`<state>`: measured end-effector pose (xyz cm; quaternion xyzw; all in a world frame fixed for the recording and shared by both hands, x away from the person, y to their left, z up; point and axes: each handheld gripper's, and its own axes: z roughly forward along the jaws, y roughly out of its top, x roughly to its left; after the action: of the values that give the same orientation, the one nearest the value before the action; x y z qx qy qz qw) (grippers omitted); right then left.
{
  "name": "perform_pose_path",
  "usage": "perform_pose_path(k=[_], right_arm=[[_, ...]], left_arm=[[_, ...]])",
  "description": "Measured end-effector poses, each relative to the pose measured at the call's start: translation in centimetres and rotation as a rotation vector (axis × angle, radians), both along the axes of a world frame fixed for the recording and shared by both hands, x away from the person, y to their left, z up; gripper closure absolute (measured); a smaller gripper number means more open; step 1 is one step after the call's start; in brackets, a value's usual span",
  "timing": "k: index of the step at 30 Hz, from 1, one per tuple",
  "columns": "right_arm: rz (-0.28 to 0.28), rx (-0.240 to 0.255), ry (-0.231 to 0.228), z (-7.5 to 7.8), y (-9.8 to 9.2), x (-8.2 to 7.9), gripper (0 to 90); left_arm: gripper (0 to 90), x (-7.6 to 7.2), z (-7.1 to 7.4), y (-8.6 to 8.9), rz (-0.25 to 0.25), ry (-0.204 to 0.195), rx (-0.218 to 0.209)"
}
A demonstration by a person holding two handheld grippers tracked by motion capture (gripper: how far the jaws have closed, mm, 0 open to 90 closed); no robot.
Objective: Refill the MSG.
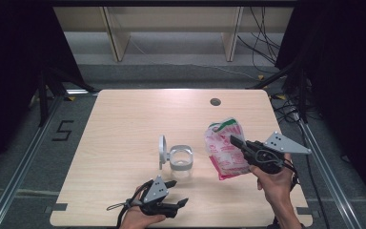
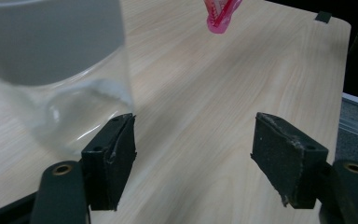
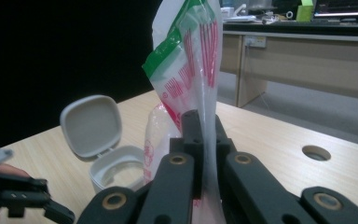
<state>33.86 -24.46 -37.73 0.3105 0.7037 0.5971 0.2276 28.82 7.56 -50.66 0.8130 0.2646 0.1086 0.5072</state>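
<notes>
Surface: light wood table (image 1: 124, 124), round cable hole (image 1: 215, 101) at far right of centre; dark floor with rails around it, pale shelving at the back.
Container: clear plastic container (image 1: 181, 161) near table centre, hinged grey lid (image 1: 162, 151) standing open on its left side. In the right gripper view the lid is swung up behind the white rim.
Bag: red-and-white printed plastic bag (image 1: 226, 148) with a green strip at its top, right of the container, just beside it but apart; its lower end hangs clear of the table in the left gripper view.
Right gripper: right gripper (image 1: 236, 141) at right, held in a hand, pointing left into the bag; jaws pressed together, pinching the bag film between them (plain in the right gripper view).
Left gripper: left gripper (image 1: 177, 193) at near edge, just near of the container; jaws spread wide, nothing between the pads. Left pad sits right at the container's clear wall; contact cannot be told.
Hands: person's forearms come in from the near edge.
</notes>
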Motion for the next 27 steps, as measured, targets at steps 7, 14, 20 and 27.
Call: perform_pose_path(k=[7,14,20,27], right_arm=[[0.048,0.023,0.017,0.7,1.5,-0.8,90.0],[0.088,0.014,0.007,0.9,2.9,-1.4,90.0],[0.118,0.009,0.003,1.3,4.0,-1.8,90.0],[0.132,0.019,0.022,1.2,4.4,-2.1,90.0]], left_arm=[[31.3,0.8,0.0,-2.8,-0.018,-0.019,-0.031],[31.4,1.2,-0.2,-4.3,-0.019,-0.027,-0.035],[31.4,1.0,-0.2,-5.6,-0.002,-0.053,-0.046],[39.2,1.0,0.1,-6.8,0.006,-0.098,-0.108]])
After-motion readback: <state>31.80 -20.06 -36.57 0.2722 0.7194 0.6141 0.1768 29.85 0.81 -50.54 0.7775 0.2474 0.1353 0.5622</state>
